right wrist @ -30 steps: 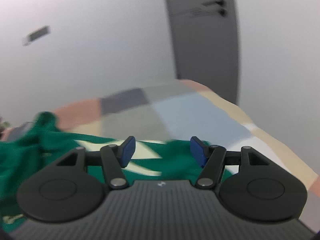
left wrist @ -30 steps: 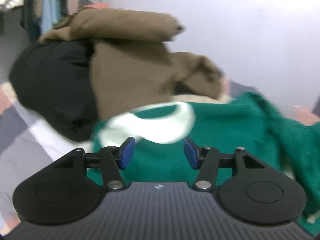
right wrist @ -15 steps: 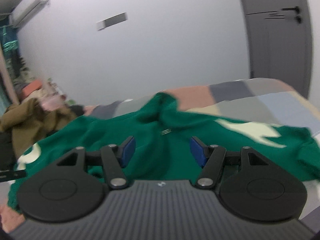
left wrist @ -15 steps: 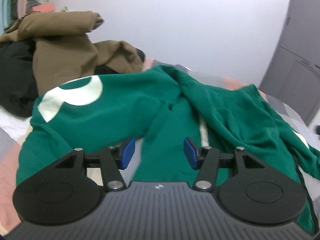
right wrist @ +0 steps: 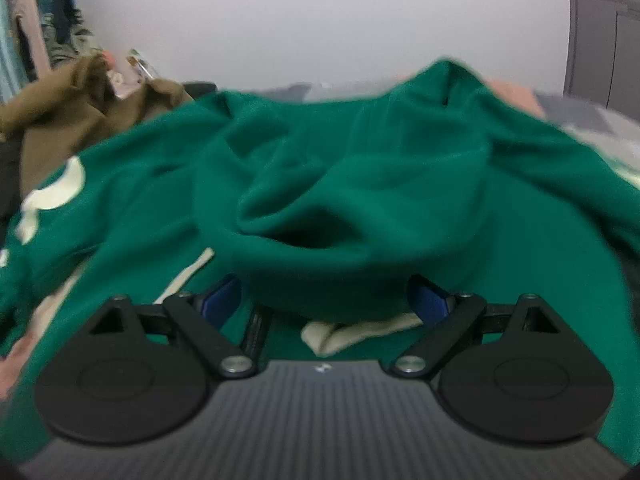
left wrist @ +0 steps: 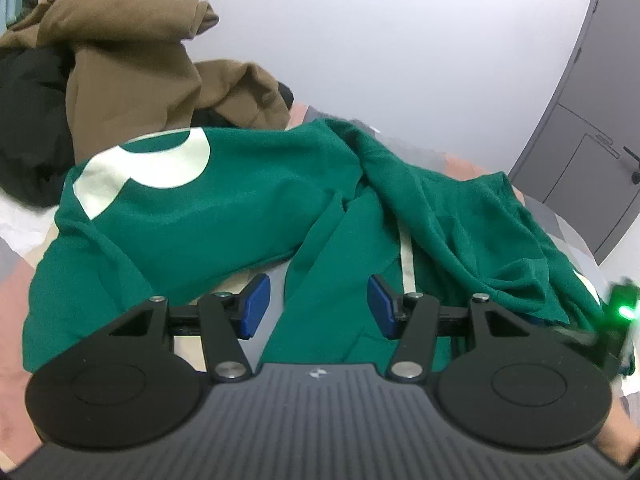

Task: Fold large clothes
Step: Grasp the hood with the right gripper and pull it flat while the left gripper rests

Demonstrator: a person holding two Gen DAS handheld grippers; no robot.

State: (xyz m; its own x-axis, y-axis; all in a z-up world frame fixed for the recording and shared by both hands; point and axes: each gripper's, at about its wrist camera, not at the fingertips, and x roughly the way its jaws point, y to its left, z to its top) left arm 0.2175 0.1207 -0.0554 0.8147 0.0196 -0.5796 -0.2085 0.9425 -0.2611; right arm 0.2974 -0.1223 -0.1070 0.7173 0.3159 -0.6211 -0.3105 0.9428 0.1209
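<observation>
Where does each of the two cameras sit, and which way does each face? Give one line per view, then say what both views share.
Left wrist: on the left gripper, looking along its open blue fingers at the green sweatshirt, with the brown garment behind; the right gripper shows at the right edge.
Right wrist: on the right gripper, close over a green fold; its jaws have just been opening, and the fold lies between them unpinched.
Shared: the green sweatshirt, the brown garment, the white wall.

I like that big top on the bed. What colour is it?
The top is dark green with cream shapes, clearest in the left wrist view.
</observation>
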